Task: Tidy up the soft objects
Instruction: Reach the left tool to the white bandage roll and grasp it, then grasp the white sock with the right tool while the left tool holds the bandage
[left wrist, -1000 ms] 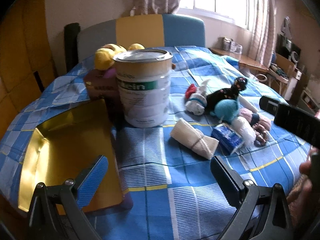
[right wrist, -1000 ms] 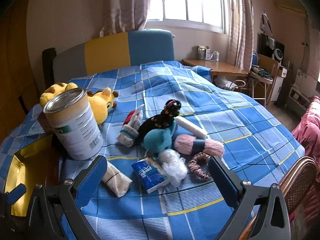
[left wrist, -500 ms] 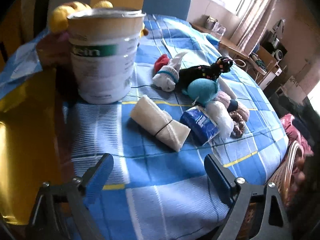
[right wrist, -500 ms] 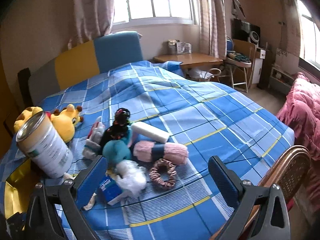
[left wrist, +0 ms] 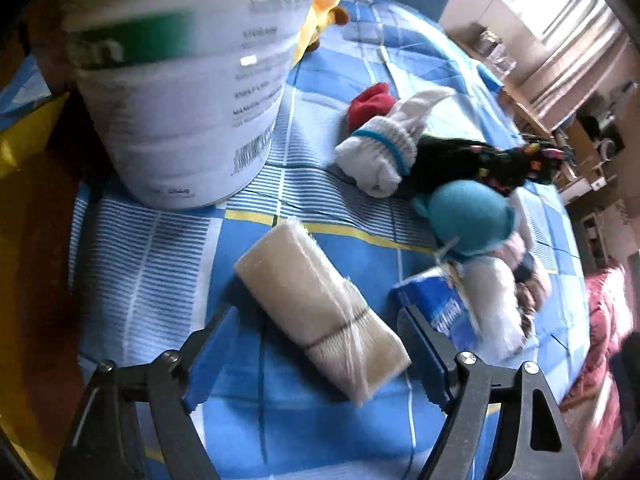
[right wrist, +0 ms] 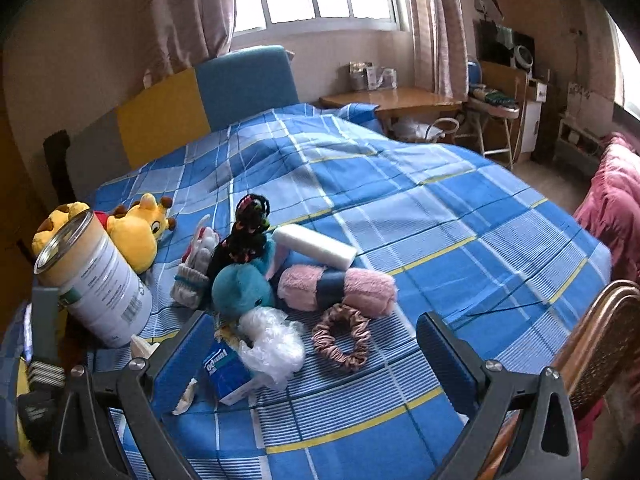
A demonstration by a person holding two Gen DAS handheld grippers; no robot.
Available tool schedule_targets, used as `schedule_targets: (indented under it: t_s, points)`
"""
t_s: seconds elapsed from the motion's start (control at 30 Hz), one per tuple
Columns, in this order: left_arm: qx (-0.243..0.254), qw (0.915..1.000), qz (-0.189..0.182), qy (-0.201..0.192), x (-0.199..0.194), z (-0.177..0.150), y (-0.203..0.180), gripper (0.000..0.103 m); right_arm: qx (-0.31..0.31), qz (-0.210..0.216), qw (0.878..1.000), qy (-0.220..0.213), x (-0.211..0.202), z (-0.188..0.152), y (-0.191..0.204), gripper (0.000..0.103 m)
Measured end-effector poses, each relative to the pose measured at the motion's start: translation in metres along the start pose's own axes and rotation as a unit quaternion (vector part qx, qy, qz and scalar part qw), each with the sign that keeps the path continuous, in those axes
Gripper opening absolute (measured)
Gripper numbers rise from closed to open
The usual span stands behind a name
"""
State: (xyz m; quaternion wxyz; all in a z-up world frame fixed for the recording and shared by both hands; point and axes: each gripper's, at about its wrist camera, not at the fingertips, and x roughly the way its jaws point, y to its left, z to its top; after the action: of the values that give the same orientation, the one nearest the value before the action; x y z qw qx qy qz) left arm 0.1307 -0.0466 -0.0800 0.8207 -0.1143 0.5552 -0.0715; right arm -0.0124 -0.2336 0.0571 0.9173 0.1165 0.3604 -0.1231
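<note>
Left gripper over beige roll on bed beside can; jaws just narrowing, astride it, not yet pinching. Soft, light, likely squashy; best pinched mid-length, near band.

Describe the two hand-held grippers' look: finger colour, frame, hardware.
Both match. The left hand-held gripper and the right hand-held gripper each have two flat, rectangular blue finger pads on black angular arms, joined by silver round-head screws, with triangular cut-outs in the black frame. No cables or markings visible. No hand or sleeve shows clearly.
</note>
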Motion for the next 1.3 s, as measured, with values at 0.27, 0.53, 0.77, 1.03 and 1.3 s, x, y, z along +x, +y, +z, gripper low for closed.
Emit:
schedule_targets:
  t_s: [0.27, 0.53, 0.77, 1.03, 1.3]
  points:
    - [0.078, 0.9953, 0.036, -0.045, 0.010, -0.009, -0.013, 0.069, 0.004, 0.020, 1.000, 0.015, 0.010, -0.001, 0.000, 0.102]
    - [0.108, 0.9920, -0.049, -0.045, -0.021, -0.022, 0.011, 0.045, 0.020, 0.039, 0.999, 0.026, 0.014, -0.001, -0.005, 0.091]
    - [0.151, 0.9871, -0.055, -0.007, -0.012, -0.041, 0.021, 0.052, -0.002, 0.031, 0.999, 0.034, 0.015, -0.004, 0.003, 0.089]
    - [0.153, 0.9867, -0.032, -0.042, -0.009, -0.051, 0.010, 0.054, -0.025, 0.030, 0.997, 0.059, 0.021, -0.006, 0.010, 0.079]
    - [0.144, 0.9855, -0.047, -0.076, -0.018, -0.057, 0.022, 0.045, -0.046, 0.087, 0.987, 0.129, 0.048, -0.004, 0.039, 0.065]
